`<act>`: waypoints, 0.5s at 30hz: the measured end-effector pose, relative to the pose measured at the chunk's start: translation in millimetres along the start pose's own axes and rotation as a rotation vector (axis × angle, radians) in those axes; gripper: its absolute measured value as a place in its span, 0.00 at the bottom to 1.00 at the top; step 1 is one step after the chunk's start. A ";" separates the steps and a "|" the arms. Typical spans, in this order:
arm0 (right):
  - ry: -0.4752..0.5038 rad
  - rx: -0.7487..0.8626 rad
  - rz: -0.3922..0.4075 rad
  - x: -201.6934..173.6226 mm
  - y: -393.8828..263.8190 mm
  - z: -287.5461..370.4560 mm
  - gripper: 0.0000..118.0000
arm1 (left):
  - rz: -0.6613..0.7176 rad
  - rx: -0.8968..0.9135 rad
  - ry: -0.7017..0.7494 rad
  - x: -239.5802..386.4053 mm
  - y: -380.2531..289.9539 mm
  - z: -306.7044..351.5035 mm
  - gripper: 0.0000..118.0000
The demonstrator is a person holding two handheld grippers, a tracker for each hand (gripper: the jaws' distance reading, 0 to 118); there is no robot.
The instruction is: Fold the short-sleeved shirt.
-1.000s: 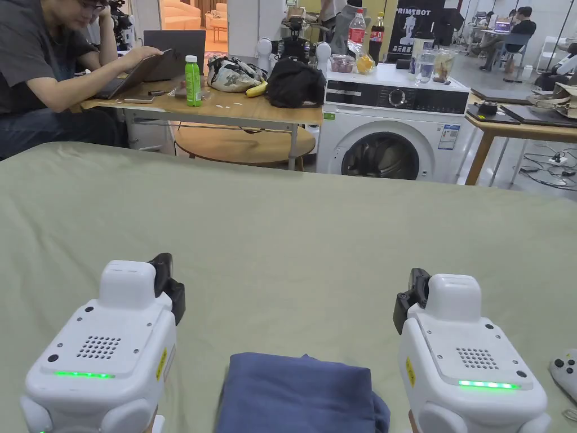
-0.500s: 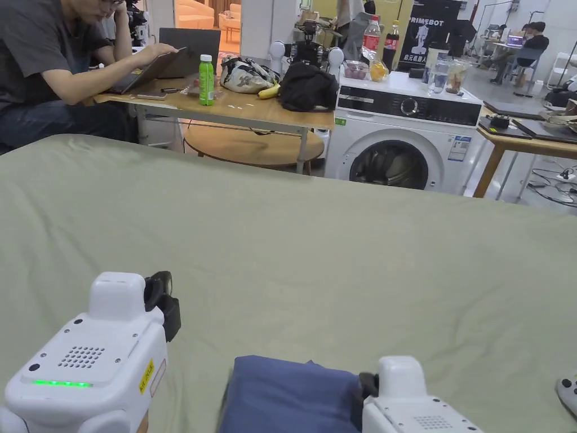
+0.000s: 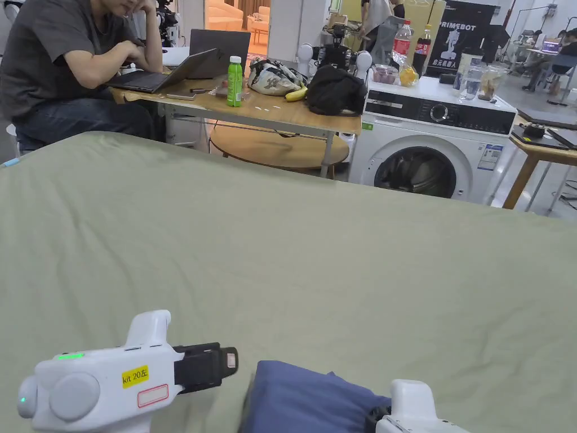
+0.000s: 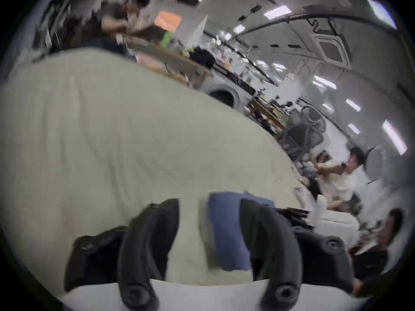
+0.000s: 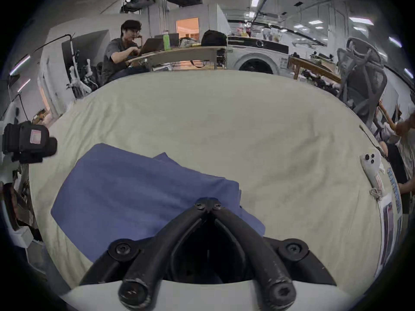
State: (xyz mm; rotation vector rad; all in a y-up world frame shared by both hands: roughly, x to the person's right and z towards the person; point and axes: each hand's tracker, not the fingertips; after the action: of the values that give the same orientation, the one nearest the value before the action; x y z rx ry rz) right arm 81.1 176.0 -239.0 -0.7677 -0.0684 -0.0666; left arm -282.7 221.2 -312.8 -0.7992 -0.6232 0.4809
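Observation:
The blue short-sleeved shirt (image 3: 307,400) lies folded into a compact rectangle at the near edge of the green sheet (image 3: 282,253). My left gripper (image 3: 227,361) lies on its side just left of the shirt, pointing at it. In the left gripper view the left gripper (image 4: 210,206) has its jaws wide open, and the shirt's left edge (image 4: 226,233) shows in the gap. My right gripper (image 5: 208,204) is shut, its tips meeting over the shirt's (image 5: 125,194) right part. Whether cloth is pinched is hidden. Its white housing (image 3: 414,403) sits at the shirt's right.
A white handheld device (image 5: 371,170) lies near the sheet's right edge. Beyond the far edge a person (image 3: 73,73) sits at a wooden desk (image 3: 270,110) with a green bottle (image 3: 234,82). A washing machine (image 3: 434,146) stands to its right.
My left gripper has rolled onto its side and swung to point right at the shirt. The right gripper has moved inward and lower to the shirt's right part. The head camera has shifted.

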 end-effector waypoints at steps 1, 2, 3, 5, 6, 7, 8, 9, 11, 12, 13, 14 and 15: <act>0.003 -0.001 -0.002 0.3 0.1 -0.2 0.00 | 0.037 -0.046 -0.032 -7.4 3.5 -5.7 0.50; 0.005 -0.002 -0.003 0.8 0.4 -0.5 0.00 | 0.065 -0.049 -0.064 -14.0 5.1 -9.3 0.52; 0.007 -0.003 -0.003 1.4 0.6 -0.9 0.00 | 0.103 -0.066 -0.101 -21.6 7.0 -14.3 0.53; 0.011 -0.004 -0.005 2.0 0.8 -1.4 0.00 | 0.189 -0.148 -0.186 -37.1 8.4 -29.2 0.55; 0.013 -0.004 -0.007 2.2 0.7 -1.3 0.00 | 0.244 -0.202 -0.235 -46.2 8.9 -40.5 0.56; 0.014 -0.005 -0.007 2.5 0.9 -1.1 0.00 | 0.280 -0.256 -0.288 -53.4 7.6 -51.6 0.56; 0.016 -0.006 -0.007 2.9 1.1 -1.1 0.00 | 0.294 -0.295 -0.338 -58.5 5.4 -61.8 0.56; 0.019 -0.006 -0.012 3.4 1.3 -1.3 0.00 | 0.312 -0.319 -0.369 -62.6 2.3 -71.4 0.56; 0.025 -0.005 -0.028 5.2 0.9 -1.2 0.00 | 0.351 -0.359 -0.349 -63.8 -2.1 -87.5 0.56; 0.028 -0.003 -0.035 5.7 0.5 -1.1 0.00 | 0.353 -0.389 -0.372 -59.8 -7.4 -95.3 0.56; 0.030 -0.002 -0.039 5.9 0.1 -1.1 0.00 | 0.357 -0.436 -0.432 -58.5 -10.1 -104.8 0.56; 0.030 -0.001 -0.041 5.9 -0.1 -1.1 0.00 | 0.371 -0.466 -0.469 -56.8 -11.3 -112.0 0.56; 0.030 0.000 -0.040 5.8 0.0 -0.5 0.00 | 0.384 -0.470 -0.482 -54.0 -12.2 -115.3 0.56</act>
State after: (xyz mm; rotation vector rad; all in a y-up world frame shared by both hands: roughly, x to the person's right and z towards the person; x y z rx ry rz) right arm 86.9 175.5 -238.8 -0.7649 -0.0550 -0.1163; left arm -242.0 122.4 -383.0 -1.2750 -1.0582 0.9122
